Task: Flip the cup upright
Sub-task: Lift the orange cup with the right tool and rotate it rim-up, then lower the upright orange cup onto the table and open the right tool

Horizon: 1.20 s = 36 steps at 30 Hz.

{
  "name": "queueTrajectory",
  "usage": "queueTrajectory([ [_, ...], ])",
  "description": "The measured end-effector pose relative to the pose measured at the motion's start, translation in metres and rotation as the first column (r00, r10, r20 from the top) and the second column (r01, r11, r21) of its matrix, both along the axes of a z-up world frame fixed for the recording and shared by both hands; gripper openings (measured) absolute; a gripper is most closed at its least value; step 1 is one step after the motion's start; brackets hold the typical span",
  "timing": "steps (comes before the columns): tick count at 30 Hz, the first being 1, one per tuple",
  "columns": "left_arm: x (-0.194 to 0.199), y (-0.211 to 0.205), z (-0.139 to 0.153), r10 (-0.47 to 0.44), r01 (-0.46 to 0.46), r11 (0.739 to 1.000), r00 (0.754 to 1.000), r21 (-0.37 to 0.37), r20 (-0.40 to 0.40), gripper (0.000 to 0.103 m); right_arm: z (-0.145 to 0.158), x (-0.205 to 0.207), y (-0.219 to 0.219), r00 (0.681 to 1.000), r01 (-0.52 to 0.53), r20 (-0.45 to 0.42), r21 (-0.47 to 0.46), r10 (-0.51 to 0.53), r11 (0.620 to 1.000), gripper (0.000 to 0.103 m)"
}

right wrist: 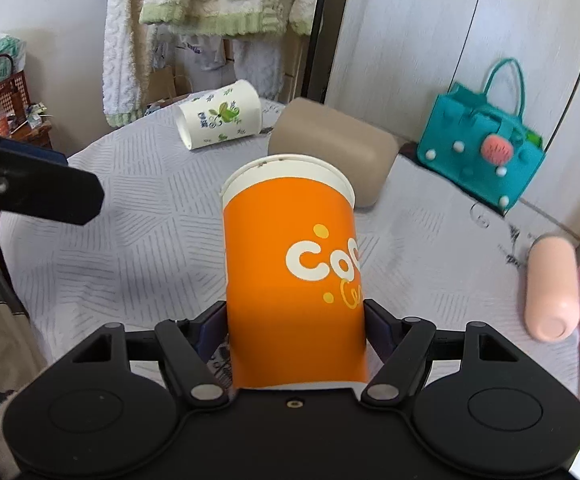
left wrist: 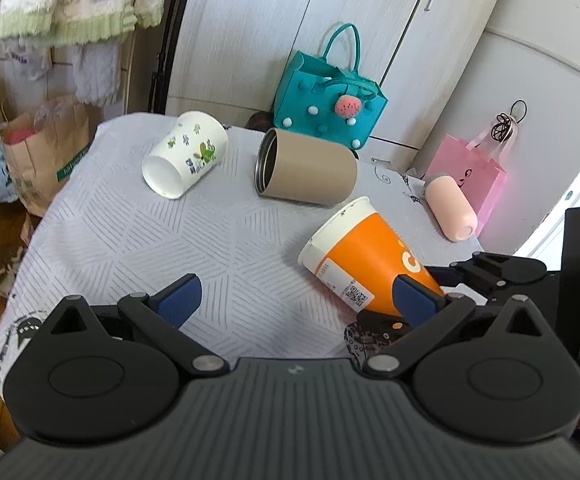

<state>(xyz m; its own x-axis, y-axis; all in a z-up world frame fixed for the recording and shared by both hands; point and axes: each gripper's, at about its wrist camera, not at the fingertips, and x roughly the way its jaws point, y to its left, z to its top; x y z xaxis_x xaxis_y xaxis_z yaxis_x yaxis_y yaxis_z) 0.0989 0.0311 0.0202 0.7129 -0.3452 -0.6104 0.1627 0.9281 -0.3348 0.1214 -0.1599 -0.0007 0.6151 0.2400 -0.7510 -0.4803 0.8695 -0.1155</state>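
right gripper [right wrist: 296, 322]: jaws closed on the base end of the orange cup [right wrist: 290, 264], cup tilted, rim lifted off the bench [left wrist: 130, 232] | left gripper [left wrist: 296, 300]: jaws spread wide, holding nothing, just beside the cup | on bench: white printed cup [left wrist: 184, 154], tan tumbler [left wrist: 308, 168], pink bottle [left wrist: 450, 208], all on their sides

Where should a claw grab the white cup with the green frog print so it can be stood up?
Take the white cup across its mid-body, one finger on each side of the wall. It lies on its side on the table, open mouth facing the near left edge, so come from above. The open left claw is free; the right claw holds the orange cup.
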Motion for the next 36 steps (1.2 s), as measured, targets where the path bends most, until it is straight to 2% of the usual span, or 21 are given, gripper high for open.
queueTrajectory([
  [4, 0.007, -0.007, -0.008, -0.020, 0.019, 0.999, 0.999, -0.029, -0.033, 0.103, 0.002, 0.000, -0.006, 0.999, 0.010, -0.050, 0.035, -0.008, 0.999, 0.078],
  [6, 0.013, -0.013, -0.013, -0.046, 0.042, 0.997, 0.997, -0.060, -0.060, 0.103, 0.005, -0.001, -0.012, 0.998, 0.020, -0.055, 0.049, -0.017, 0.999, 0.088],
  [8, 0.021, -0.018, -0.020, -0.077, 0.066, 0.991, 0.992, -0.115, -0.099, 0.103, 0.010, -0.002, -0.019, 0.997, 0.008, -0.074, 0.083, -0.002, 0.997, 0.089],
  [12, 0.041, -0.030, -0.041, -0.132, 0.071, 0.958, 0.969, -0.278, -0.207, 0.103, 0.015, -0.001, -0.034, 0.992, -0.021, -0.122, 0.146, 0.039, 0.989, 0.089],
  [19, 0.051, -0.053, -0.063, -0.159, 0.057, 0.934, 0.951, -0.353, -0.265, 0.102, 0.013, 0.004, -0.046, 0.985, -0.064, -0.145, 0.207, 0.095, 0.976, 0.089],
  [22, 0.050, -0.057, -0.067, -0.136, 0.033, 0.932, 0.955, -0.361, -0.265, 0.099, 0.008, 0.007, -0.046, 0.979, -0.076, -0.165, 0.242, 0.118, 0.967, 0.089],
  [24, 0.050, -0.057, -0.067, -0.103, 0.000, 0.930, 0.959, -0.367, -0.262, 0.091, 0.007, 0.008, -0.043, 0.976, -0.091, -0.169, 0.264, 0.139, 0.960, 0.088],
  [26, 0.051, -0.056, -0.065, -0.110, 0.008, 0.929, 0.960, -0.371, -0.256, 0.081, 0.007, 0.008, -0.042, 0.972, -0.116, -0.164, 0.286, 0.168, 0.951, 0.088],
  [29, 0.051, -0.054, -0.062, -0.087, 0.003, 0.942, 0.967, -0.335, -0.238, 0.073, 0.008, 0.007, -0.040, 0.972, -0.134, -0.149, 0.291, 0.183, 0.947, 0.087],
  [32, 0.046, -0.050, -0.057, -0.052, -0.004, 0.954, 0.983, -0.301, -0.178, 0.070, 0.006, 0.008, -0.038, 0.979, -0.126, -0.121, 0.269, 0.163, 0.955, 0.071],
  [36, 0.039, -0.047, -0.052, -0.052, 0.024, 0.963, 0.994, -0.270, -0.098, 0.070, 0.005, 0.002, -0.036, 0.988, -0.115, -0.065, 0.270, 0.138, 0.956, 0.071],
])
